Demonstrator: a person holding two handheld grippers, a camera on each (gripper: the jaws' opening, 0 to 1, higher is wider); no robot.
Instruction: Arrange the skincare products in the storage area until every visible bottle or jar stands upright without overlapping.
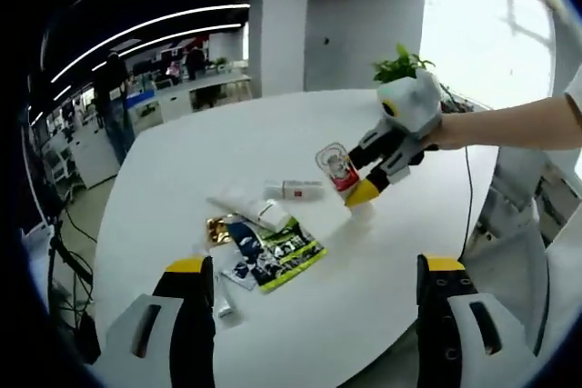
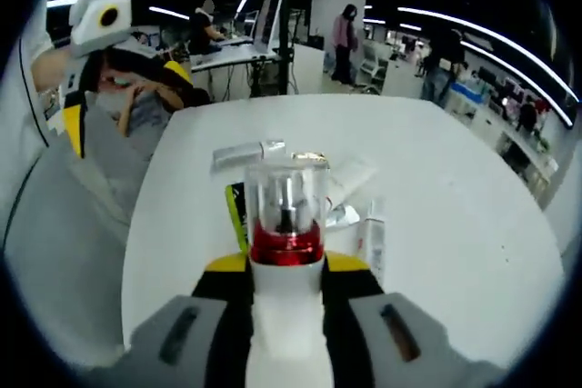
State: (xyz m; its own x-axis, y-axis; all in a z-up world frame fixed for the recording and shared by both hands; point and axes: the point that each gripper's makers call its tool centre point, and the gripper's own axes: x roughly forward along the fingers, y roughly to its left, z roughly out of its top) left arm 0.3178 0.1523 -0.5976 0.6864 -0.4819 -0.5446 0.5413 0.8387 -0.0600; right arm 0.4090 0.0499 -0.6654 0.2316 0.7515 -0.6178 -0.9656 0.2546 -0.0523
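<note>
A pump bottle [image 2: 286, 224] with a clear cap and a red collar was held clamped between the jaws of the right gripper [image 2: 286, 265], and in the left gripper view the same bottle [image 1: 337, 170] was seen lifted above the round white table [image 1: 182, 161], tilted, with the right gripper [image 1: 373, 184] closed on its lower body. The left gripper [image 1: 314, 270] was held with its jaws wide apart and nothing between them, low over the near edge of the table. The remaining products were left lying in a loose pile near the middle of the table: a white tube [image 1: 293, 190] on its side, a second white tube [image 1: 250, 208] overlapping a green and black sachet [image 1: 282, 256], a gold packet [image 1: 218, 229] partly covered, and a small silver tube [image 1: 225, 302] just beside the left jaw. The step in hand was judged to be the standing up of the pump bottle, with most of the task not yet done. For the next move the bottle would need to be turned base-down and set on bare table well apart from the pile, then released only once it was steady, since a tall narrow bottle could be tipped easily
</note>
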